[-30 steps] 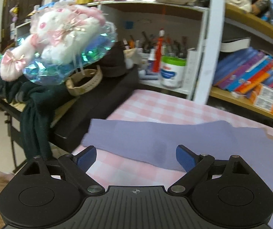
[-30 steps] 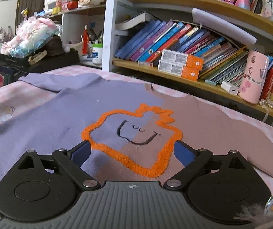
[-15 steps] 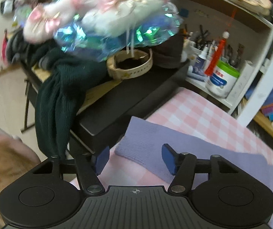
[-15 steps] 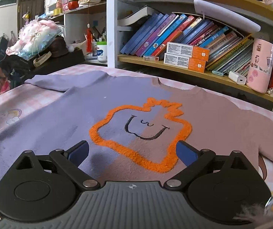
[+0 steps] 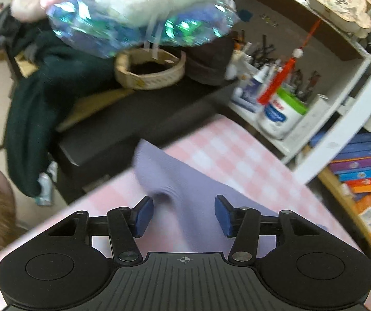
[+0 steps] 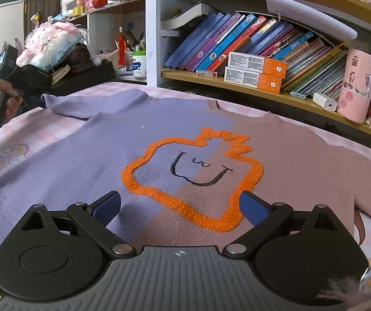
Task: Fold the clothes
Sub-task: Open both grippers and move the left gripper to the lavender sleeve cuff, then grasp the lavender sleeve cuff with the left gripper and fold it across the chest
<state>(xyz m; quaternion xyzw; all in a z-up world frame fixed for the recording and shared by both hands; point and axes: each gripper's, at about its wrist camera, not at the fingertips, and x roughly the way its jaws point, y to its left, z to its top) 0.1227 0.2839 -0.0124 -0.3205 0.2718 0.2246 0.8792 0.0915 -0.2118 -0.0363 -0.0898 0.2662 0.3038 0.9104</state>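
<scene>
A sweater [image 6: 159, 155], half purple and half mauve with an orange outlined face, lies flat on the pink checked table [image 6: 37, 129]. Its purple sleeve [image 5: 185, 181] reaches toward the table's left edge. My left gripper [image 5: 183, 215] is open, its blue pads on either side of the sleeve near the cuff, which bulges up between them. In the right wrist view a hand holds that left gripper [image 6: 27, 80] at the cuff. My right gripper [image 6: 180, 207] hovers open over the sweater's lower middle, nothing between its fingers.
A black stand [image 5: 133, 119] beside the table's left edge carries a straw hat [image 5: 149, 70], a dark green garment [image 5: 37, 108] and a wrapped plush bouquet [image 5: 133, 7]. Shelves with books [image 6: 237, 41], a white jar [image 5: 281, 116] and a pink cup [image 6: 359, 85] run behind the table.
My left gripper has moved left along the sleeve to its cuff and its fingers have narrowed around the fabric. The right gripper has lifted slightly and stays open.
</scene>
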